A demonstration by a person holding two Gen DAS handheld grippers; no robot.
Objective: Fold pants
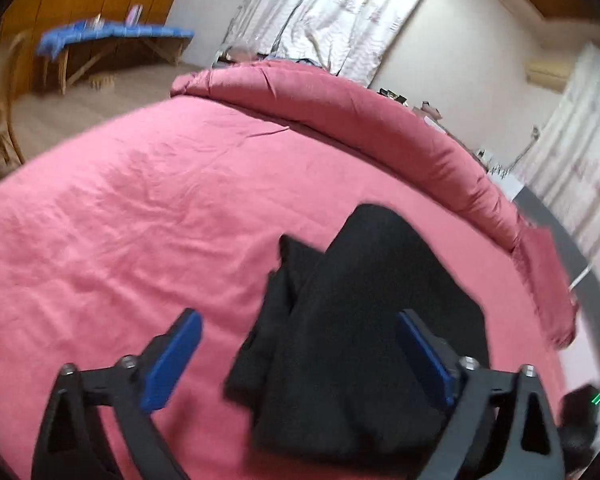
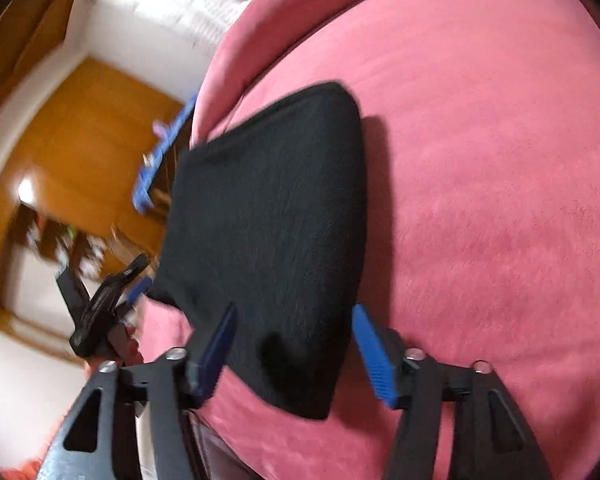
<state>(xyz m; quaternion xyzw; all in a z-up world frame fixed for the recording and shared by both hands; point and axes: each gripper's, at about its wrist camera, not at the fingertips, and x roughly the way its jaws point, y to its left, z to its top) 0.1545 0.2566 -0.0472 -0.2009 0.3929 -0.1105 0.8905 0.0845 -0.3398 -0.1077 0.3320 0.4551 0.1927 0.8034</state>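
Left wrist: folded pants (image 1: 352, 320) mid-bed, pink sheet (image 1: 120, 220) bare around

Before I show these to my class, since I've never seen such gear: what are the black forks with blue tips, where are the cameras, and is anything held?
Each fork is a hand-held gripper; a person carries one in each hand. A camera on each looks along its fingers. One picture is from the left gripper, the other from the right gripper. Folded black pants lie on a pink bed cover. Both sets of jaws stand open, so nothing is held.
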